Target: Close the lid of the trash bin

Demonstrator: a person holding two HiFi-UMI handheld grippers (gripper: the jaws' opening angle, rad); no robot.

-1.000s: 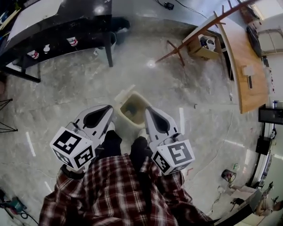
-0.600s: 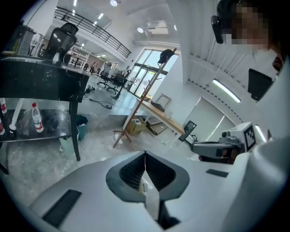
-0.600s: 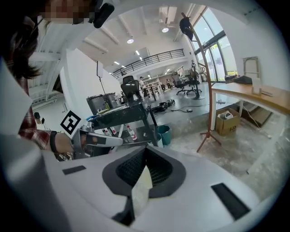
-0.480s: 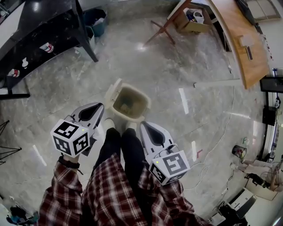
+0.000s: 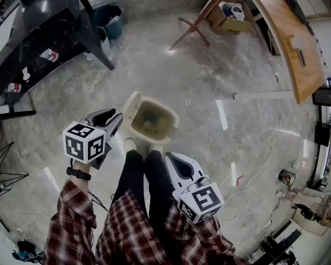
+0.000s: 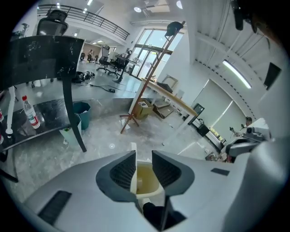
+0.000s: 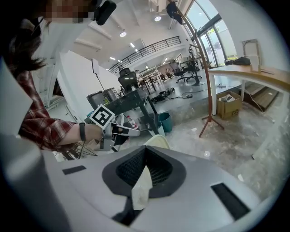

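Observation:
A beige trash bin (image 5: 153,122) stands on the floor right in front of the person's white shoes (image 5: 129,145). Its lid (image 5: 129,109) is swung up and stands open on the bin's left side. My left gripper (image 5: 115,120) is open and hovers just left of the lid, with nothing between its fingers. In the left gripper view the lid's edge (image 6: 132,170) and the bin's inside (image 6: 146,179) show through the gap of that gripper (image 6: 143,156). My right gripper (image 5: 175,158) hangs over the person's right leg, below and right of the bin. Its jaws (image 7: 145,152) meet at the tips.
A black table (image 5: 46,36) with bottles stands at the upper left, a teal bin (image 5: 106,15) beside it. Wooden stand legs (image 5: 189,28), a cardboard box (image 5: 230,13) and a wooden desk (image 5: 289,46) lie beyond. Cables (image 5: 248,191) run over the floor at the right.
The left gripper has moved up and left, alongside the open lid. The right gripper has drawn back from the bin toward the person's leg. The bin's lid has stayed open.

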